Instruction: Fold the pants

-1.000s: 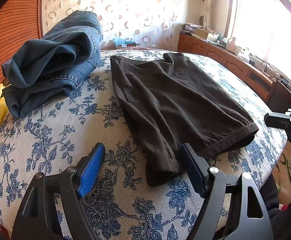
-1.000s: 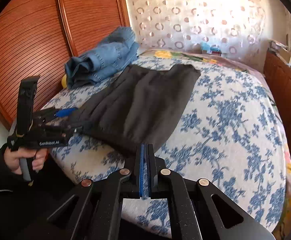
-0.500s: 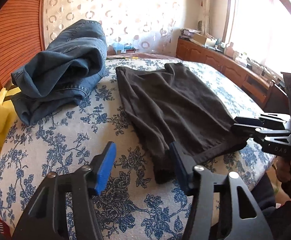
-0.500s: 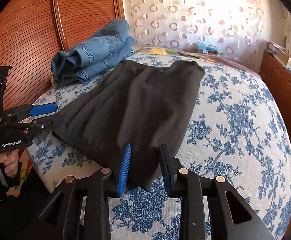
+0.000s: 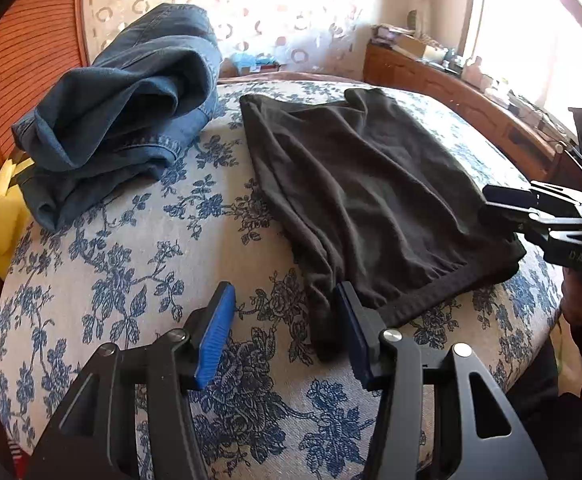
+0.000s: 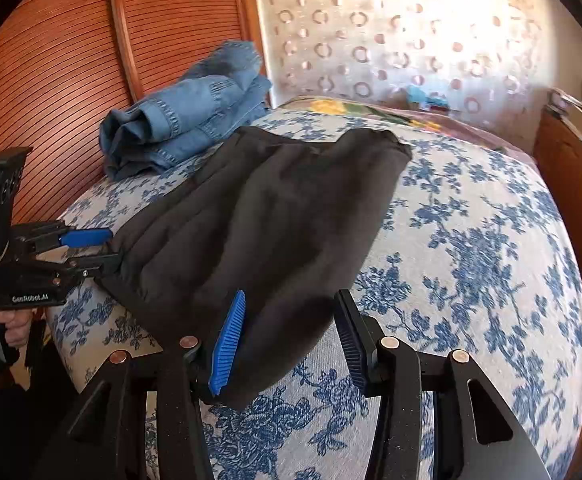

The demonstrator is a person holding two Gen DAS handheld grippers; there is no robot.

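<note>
Black pants (image 5: 371,184) lie flat on a blue floral bedspread (image 5: 139,248), folded along their length, with the waistband toward me. They also show in the right wrist view (image 6: 275,232). My left gripper (image 5: 287,324) is open, its jaws astride the near left corner of the waistband. My right gripper (image 6: 291,332) is open, its jaws astride the near right corner. Each gripper shows in the other's view: the left (image 6: 87,248) and the right (image 5: 503,204), both at the pants' near edge.
A pile of blue jeans (image 5: 123,108) lies at the far left of the bed by the wooden headboard (image 6: 71,60). A yellow item (image 5: 3,216) sits beside it. A wooden cabinet (image 5: 471,100) with clutter runs along the right under the window.
Both grippers have moved in to the near corners of the waistband. The right gripper was shut a second ago and has opened wide.
</note>
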